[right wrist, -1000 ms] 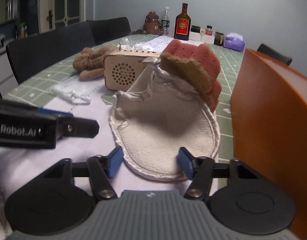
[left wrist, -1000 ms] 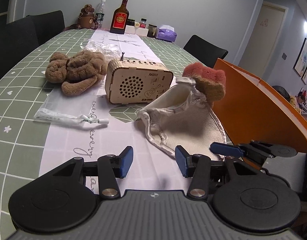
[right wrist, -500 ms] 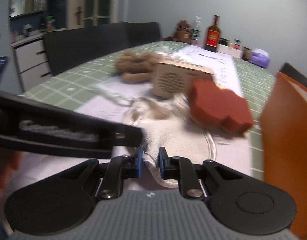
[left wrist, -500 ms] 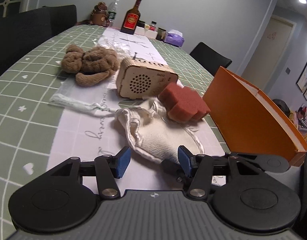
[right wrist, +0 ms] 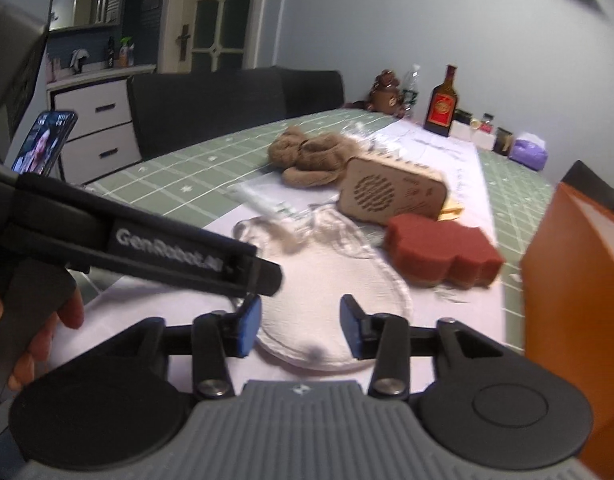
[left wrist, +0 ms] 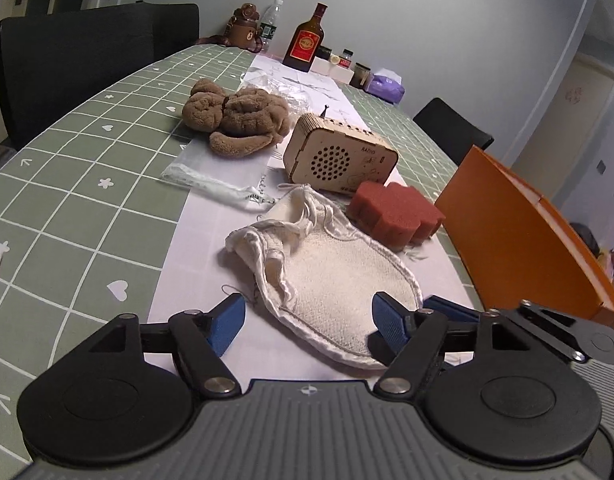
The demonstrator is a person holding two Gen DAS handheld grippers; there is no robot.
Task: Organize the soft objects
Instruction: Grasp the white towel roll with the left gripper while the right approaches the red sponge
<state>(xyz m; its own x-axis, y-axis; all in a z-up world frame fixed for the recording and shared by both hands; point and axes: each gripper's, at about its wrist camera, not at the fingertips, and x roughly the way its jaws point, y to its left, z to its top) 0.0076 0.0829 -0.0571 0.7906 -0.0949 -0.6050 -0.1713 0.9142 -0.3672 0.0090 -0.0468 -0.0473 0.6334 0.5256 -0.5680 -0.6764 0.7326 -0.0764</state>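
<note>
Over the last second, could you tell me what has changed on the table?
The red sponge came out of the cream drawstring pouch and now lies beside it. The pouch dropped flat. Right gripper pinched its edge, then opened; left gripper opened wider. Wooden radio, brown plush and orange box stayed.

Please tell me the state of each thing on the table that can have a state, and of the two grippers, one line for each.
Left gripper: open, jaws just widened, holds nothing.
Right gripper: open, jaws just reopened, holds nothing.
Cloth pouch: lying flat, mouth open, empty-looking.
Red sponge: out of the pouch, lying beside it.
Brown plush toy: lying loose, curled up.
Orange box: open, tilted.
Wooden radio: upright.
Dark bottle: upright, capped.
</note>
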